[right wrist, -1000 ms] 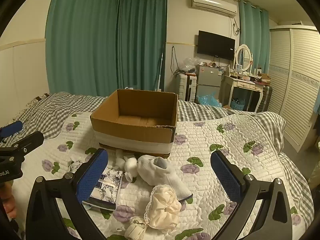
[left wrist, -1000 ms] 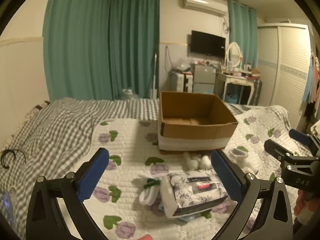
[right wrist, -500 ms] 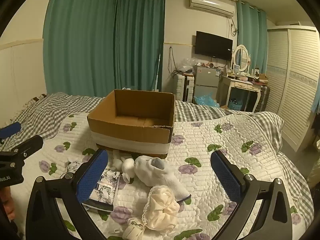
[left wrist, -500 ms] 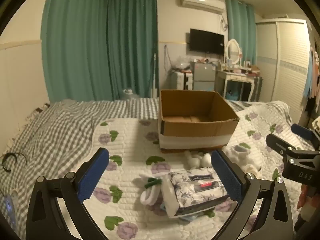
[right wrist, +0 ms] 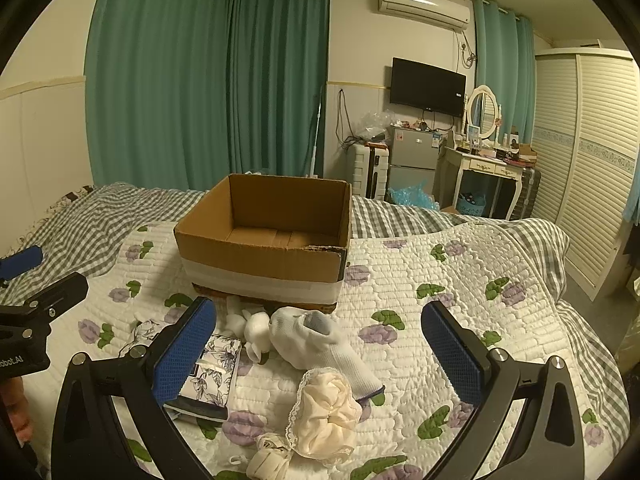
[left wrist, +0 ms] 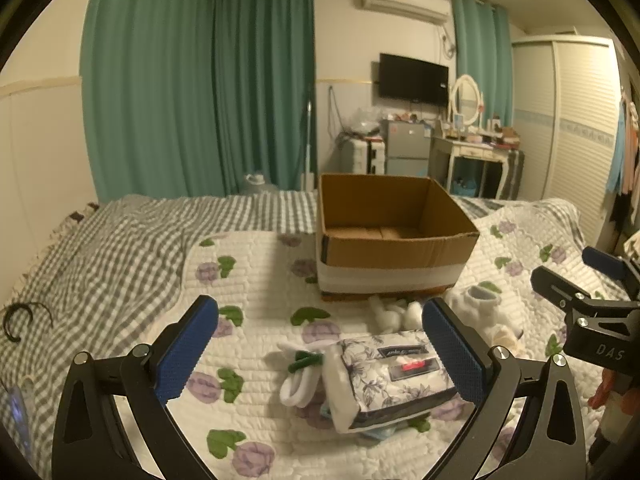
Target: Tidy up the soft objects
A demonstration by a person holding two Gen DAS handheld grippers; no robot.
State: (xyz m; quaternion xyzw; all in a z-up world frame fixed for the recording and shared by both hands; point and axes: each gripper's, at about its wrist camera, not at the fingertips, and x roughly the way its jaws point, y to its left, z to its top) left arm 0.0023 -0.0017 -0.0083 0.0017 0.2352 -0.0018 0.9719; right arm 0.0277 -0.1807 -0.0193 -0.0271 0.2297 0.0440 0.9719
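Quilted bedding fills the lower frame. Both the left gripper and right gripper gape wide, holding nothing, above the floral tissue pack, cream scrunchie and white sock. Mid-frame, the cardboard box sits open, probably to receive them.

1. Location type: a home bedroom.
2. Bedding: a bed under a floral quilt, with a gingham sheet beneath it.
3. Furnishings: teal curtains; louvred wardrobe; dressing table with an oval mirror.
4. Appliances: wall television; air conditioner; small fridge.
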